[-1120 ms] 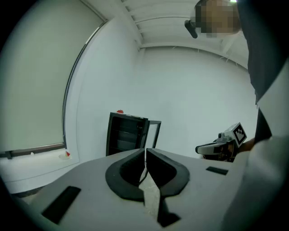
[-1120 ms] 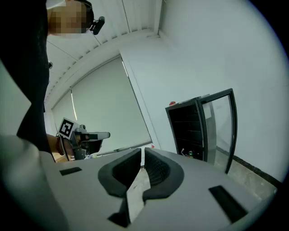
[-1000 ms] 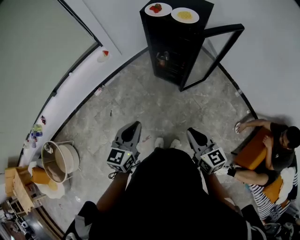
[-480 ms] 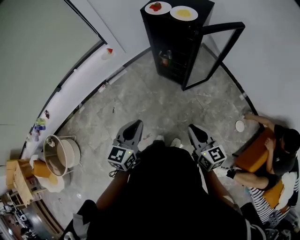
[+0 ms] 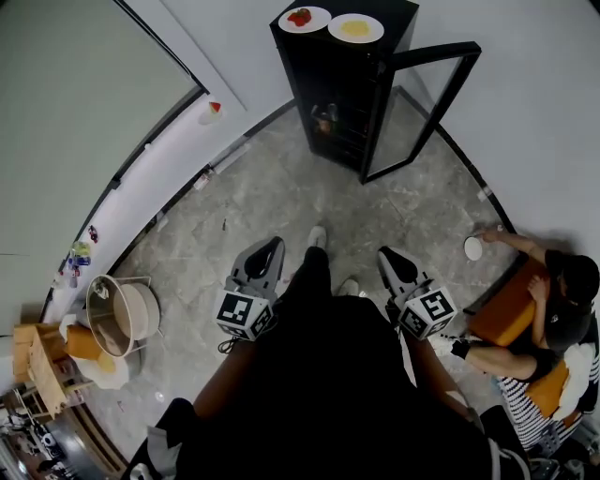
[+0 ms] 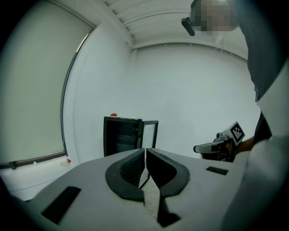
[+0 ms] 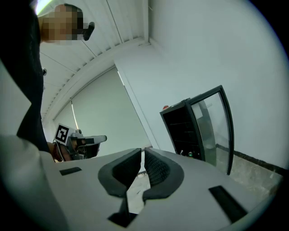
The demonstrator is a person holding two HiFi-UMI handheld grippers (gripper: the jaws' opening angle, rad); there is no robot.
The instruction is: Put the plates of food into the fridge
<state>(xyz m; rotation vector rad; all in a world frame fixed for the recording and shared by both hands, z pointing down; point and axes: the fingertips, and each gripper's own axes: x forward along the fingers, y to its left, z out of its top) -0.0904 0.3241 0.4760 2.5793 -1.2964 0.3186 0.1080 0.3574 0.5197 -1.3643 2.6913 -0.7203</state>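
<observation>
The fingers of the left gripper are pressed together, with only a thin slit left between the tips, and nothing is held between them. They are made of a dark, rubber-like material. Their inner pads are covered with a fine ribbed grid, and their outer backs are smooth and rounded. The fingers of the right gripper are closed in the same way and are also empty. Each pair is set in a smooth, pale grey shell with dark rectangular slots.

In the head view a cube with black and white square markers is seen on the left gripper and another cube on the right one. The two grippers are held apart, above a floor of grey stone tiles with a marbled pattern.

Well ahead of the grippers a tall, black, box-shaped fridge stands against a plain white wall. Its door, a glass pane in a black frame, is swung wide open. Dark wire shelves are seen inside, with some small things that cannot be made out.

Two round white plates are placed side by side on the flat top of the fridge. Red food lies on the left plate, and a flat yellow layer lies on the right plate.

At the right, a person is seated on the floor.
</observation>
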